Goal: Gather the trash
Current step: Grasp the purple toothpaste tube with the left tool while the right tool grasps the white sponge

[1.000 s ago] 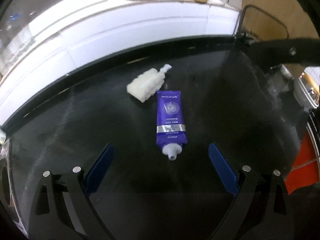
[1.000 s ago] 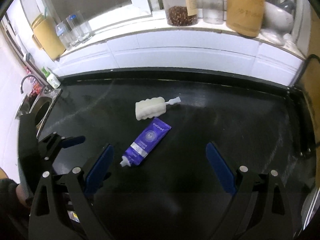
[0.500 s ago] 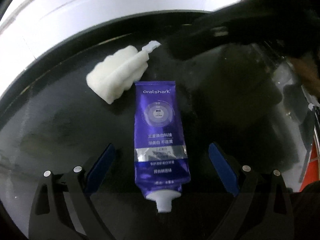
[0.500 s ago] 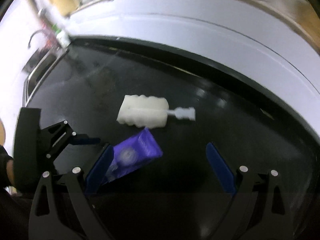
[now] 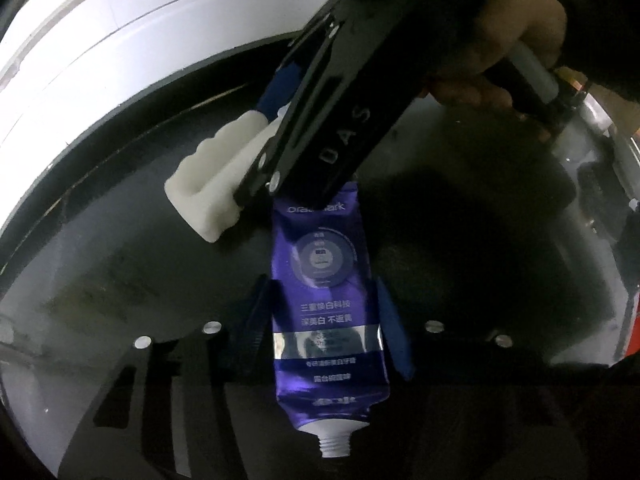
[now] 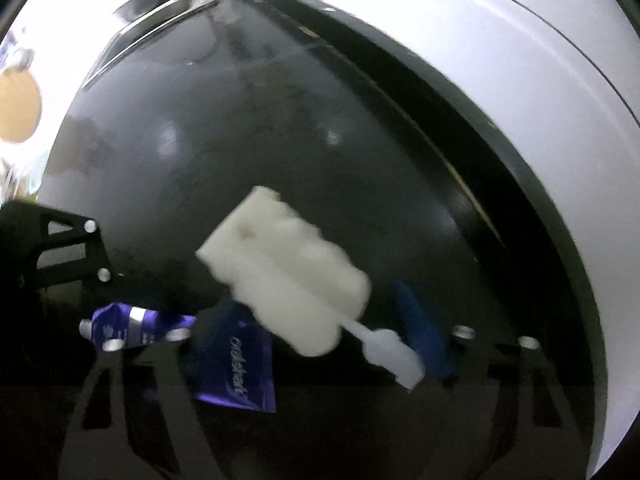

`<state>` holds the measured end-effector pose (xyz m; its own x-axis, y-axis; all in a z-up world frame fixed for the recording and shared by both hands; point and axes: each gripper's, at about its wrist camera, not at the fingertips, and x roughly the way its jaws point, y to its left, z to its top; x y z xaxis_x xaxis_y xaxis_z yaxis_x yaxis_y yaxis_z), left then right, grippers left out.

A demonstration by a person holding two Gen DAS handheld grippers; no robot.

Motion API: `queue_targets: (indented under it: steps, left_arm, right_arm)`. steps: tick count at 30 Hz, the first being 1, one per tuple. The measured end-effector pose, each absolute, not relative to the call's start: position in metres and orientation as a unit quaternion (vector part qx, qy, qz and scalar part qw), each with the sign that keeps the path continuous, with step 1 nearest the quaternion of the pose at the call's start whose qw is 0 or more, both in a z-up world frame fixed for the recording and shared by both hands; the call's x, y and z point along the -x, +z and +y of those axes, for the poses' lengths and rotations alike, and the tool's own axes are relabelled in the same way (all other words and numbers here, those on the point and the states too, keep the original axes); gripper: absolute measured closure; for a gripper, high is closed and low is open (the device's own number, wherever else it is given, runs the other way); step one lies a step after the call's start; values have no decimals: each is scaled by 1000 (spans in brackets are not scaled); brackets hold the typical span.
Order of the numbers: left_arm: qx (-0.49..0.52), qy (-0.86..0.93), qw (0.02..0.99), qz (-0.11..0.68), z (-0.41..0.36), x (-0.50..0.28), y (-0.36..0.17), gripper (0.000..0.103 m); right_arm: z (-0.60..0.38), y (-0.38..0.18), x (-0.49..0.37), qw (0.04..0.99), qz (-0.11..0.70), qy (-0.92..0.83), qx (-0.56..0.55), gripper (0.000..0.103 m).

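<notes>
Left claw [image 5: 324, 328] is closing its blue pads against both edges of the purple tube [image 5: 326, 312], which is lying flat on the black counter [image 5: 120, 280] with its capless nozzle pointing back toward the camera; the pinch looks to be landing across the middle of the tube, a sound place for it. Right claw [image 6: 320, 340] is standing half spread around the white sponge [image 6: 288, 272] and its stub handle, pads not yet pressing; whether the sponge is touching the counter I cannot tell. Tube and sponge are lying nearly touching, so each claw should be squeezing squarely, lifting straight up, and keeping clear of the other; the tube is soft and could be buckling under a hard grip.
</notes>
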<state>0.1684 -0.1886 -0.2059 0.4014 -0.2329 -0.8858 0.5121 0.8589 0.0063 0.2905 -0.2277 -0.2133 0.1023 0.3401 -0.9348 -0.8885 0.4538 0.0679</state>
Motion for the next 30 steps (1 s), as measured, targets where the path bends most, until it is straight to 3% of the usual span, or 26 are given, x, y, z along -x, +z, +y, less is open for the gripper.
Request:
queue_targets:
  steps: [1, 3, 6, 18, 30]
  left_arm:
    - [-139, -227, 823, 502, -188, -170, -206, 52]
    - [-134, -229, 819, 508, -187, -172, -205, 52]
    - [-114, -231, 814, 520, -182, -176, -203, 52]
    - [-56, -189, 837, 510, -144, -144, -160, 52]
    - [-17, -106, 867, 487, -86, -94, -109, 52]
  right_arm:
    - [-226, -211, -289, 686, 501, 451, 274, 57]
    - [-224, -209, -290, 680, 514, 452, 261, 69]
    - [-230, -203, -291, 695, 520, 439, 233, 77]
    - [-283, -128, -275, 786, 494, 349, 131, 79]
    - [-282, -85, -183, 817, 483, 303, 91, 79]
